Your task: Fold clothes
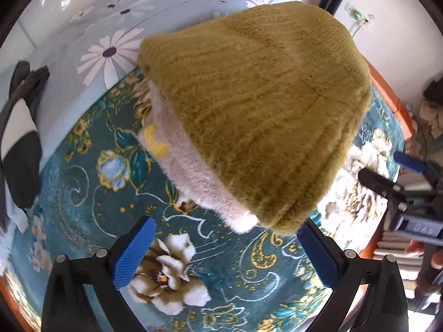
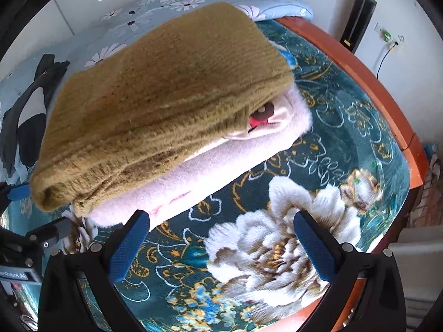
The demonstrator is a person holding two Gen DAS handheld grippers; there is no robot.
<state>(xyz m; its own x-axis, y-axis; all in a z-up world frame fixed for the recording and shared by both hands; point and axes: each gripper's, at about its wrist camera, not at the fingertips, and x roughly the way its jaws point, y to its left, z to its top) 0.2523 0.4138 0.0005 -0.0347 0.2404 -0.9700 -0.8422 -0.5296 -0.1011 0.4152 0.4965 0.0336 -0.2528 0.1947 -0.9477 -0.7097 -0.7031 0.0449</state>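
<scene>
A folded olive-green knit sweater (image 1: 257, 116) lies on top of a folded pale pink fluffy garment (image 1: 193, 177) on the teal floral blanket (image 1: 91, 193). The stack also shows in the right wrist view, green sweater (image 2: 166, 96) over the pink garment (image 2: 221, 163). My left gripper (image 1: 225, 251) is open and empty, just in front of the stack's near corner. My right gripper (image 2: 221, 240) is open and empty, in front of the stack; it also shows at the right edge of the left wrist view (image 1: 387, 182).
A light blue daisy-print quilt (image 1: 110, 27) lies behind the stack. A black and white garment (image 1: 19, 138) lies at the left. The bed's orange wooden edge (image 2: 368, 83) runs along the right, with a black speaker (image 2: 357, 22) by the wall.
</scene>
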